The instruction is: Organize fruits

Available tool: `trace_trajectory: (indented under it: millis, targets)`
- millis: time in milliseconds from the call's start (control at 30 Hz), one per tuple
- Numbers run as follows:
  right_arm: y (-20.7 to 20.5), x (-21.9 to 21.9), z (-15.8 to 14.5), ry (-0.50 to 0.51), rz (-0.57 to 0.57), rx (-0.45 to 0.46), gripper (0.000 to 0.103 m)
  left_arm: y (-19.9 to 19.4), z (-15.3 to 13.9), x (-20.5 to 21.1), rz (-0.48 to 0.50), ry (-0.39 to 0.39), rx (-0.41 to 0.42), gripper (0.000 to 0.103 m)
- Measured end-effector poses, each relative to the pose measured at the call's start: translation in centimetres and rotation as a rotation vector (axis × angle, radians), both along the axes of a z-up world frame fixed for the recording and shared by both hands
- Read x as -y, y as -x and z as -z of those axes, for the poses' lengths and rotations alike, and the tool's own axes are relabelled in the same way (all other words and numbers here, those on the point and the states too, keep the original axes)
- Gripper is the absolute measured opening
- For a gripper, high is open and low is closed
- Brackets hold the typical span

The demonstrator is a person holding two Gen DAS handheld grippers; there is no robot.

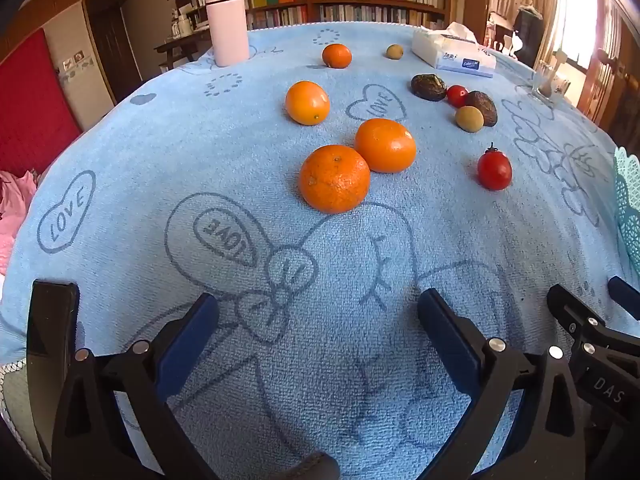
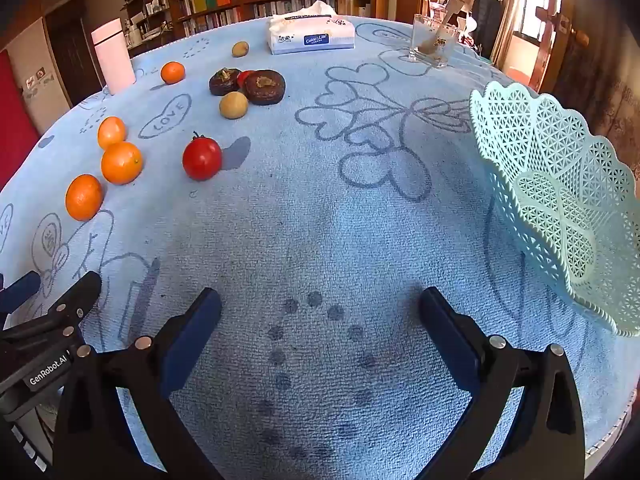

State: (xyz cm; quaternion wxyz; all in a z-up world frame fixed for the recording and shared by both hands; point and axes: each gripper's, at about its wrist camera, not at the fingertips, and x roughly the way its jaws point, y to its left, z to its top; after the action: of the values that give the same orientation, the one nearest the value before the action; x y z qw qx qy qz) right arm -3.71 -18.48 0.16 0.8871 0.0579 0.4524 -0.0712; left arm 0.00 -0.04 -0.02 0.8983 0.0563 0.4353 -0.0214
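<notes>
The blue towel (image 2: 320, 208) spreads under both tools and runs off every edge of both views. Ahead and to the right of the right gripper (image 2: 320, 320) stands the mint lattice basket (image 2: 560, 184), tilted, its far side cut off; the left wrist view catches only a sliver of it. Both sets of jaws are spread wide with nothing between them, the left gripper (image 1: 318, 322) the same. Well ahead sit a tissue box (image 2: 310, 38), a pink tumbler (image 1: 226, 24) and a clear glass holder (image 2: 432, 42) with hard-to-read contents. Now the fruit, all ahead: four oranges, the nearest orange (image 1: 334, 178) touching a second (image 1: 385, 145) straight ahead of the left gripper. Two dark wrinkled fruits (image 2: 265, 87), type unclear. Two tomatoes, the near tomatoe (image 2: 202, 158) ahead-left of the right gripper, the other half hidden between the dark pair. Two small tan fruits (image 2: 233, 105).
</notes>
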Motion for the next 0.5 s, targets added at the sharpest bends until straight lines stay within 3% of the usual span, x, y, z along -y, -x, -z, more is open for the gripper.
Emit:
trace_trajectory:
  millis: [500]
  targets:
    - [0.02, -0.02, -0.02, 0.003, 0.000, 0.000, 0.101, -0.01, -0.03, -0.02, 0.000, 0.018, -0.004, 0.098]
